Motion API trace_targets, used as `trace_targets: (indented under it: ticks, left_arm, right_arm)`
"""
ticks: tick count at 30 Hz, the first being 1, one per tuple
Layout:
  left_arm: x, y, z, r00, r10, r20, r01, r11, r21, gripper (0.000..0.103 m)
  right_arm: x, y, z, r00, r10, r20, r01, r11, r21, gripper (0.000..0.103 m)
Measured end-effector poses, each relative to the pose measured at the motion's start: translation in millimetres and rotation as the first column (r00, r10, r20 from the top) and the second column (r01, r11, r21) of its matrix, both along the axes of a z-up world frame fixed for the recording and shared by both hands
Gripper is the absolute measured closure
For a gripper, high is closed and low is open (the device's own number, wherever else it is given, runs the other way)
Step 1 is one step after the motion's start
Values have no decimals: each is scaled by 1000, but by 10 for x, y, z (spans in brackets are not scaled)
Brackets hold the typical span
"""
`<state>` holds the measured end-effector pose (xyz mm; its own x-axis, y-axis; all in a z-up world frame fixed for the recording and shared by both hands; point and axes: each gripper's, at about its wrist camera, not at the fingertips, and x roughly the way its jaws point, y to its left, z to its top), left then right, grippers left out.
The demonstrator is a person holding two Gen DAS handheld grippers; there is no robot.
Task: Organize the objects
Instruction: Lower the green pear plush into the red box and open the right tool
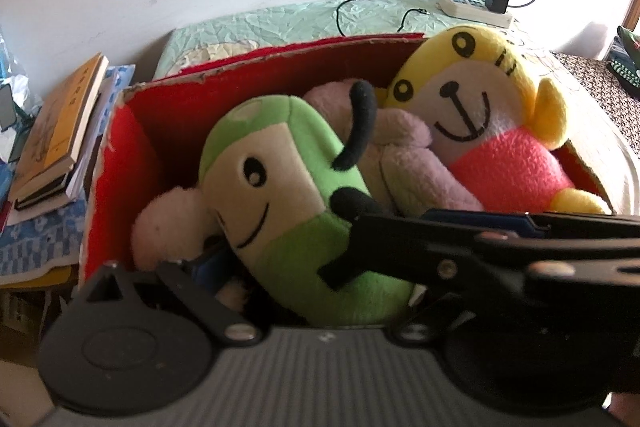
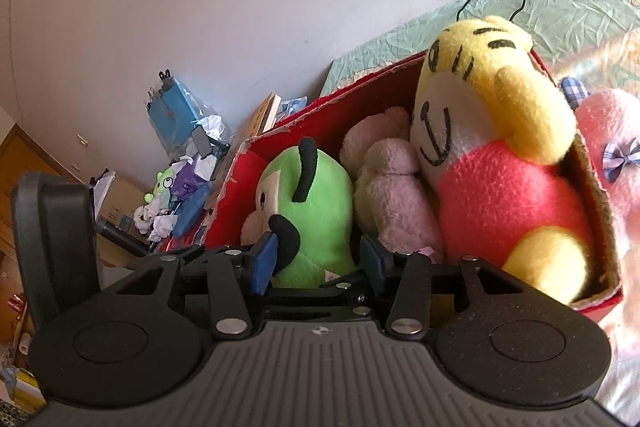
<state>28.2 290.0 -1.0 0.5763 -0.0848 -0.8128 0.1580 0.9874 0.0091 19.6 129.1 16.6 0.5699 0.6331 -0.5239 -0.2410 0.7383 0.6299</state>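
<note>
Over the box, left wrist view: you look down into the red cardboard box [image 1: 132, 147], which sits on the green sheet [image 1: 280, 23].
Green plush [image 1: 288, 187]: it lies slanted in the box, head toward the far left corner, packed against the pale pink plush [image 1: 404, 155].
Yellow plush [image 1: 492, 123]: it leans on the box's right end, head above the rim.
Left gripper [image 1: 256, 291]: its own fingers are hidden low in the frame, so you cannot tell how its jaws stand; the black linkage crossing from the right seems to be the other tool.
Beside the box: books [image 1: 56, 131] are stacked to the left, and a power strip [image 1: 472, 7] lies on the sheet behind.

Over the box, right wrist view: same box [image 2: 232, 195], seen from its near end.
Right gripper [image 2: 320, 259]: the blue pads straddle the green plush's lower end, seemingly touching it, jaws parted around it rather than closed down.
Outside: another pink plush [image 2: 612, 147] with a checked bow lies just past the right wall.
Step in hand: you seem to be settling the green plush into the box.
Next move: spread the jaws, lift clear, then go for the pink plush outside.
</note>
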Motion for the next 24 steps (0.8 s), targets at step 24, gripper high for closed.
trace_targets:
  ticks: [24]
  left_arm:
    - [-120,-10,33,998,52,38,-52,999,4,8]
  right_arm:
    - [-181,-89,-6,997,-28,66,27,1000,2,61]
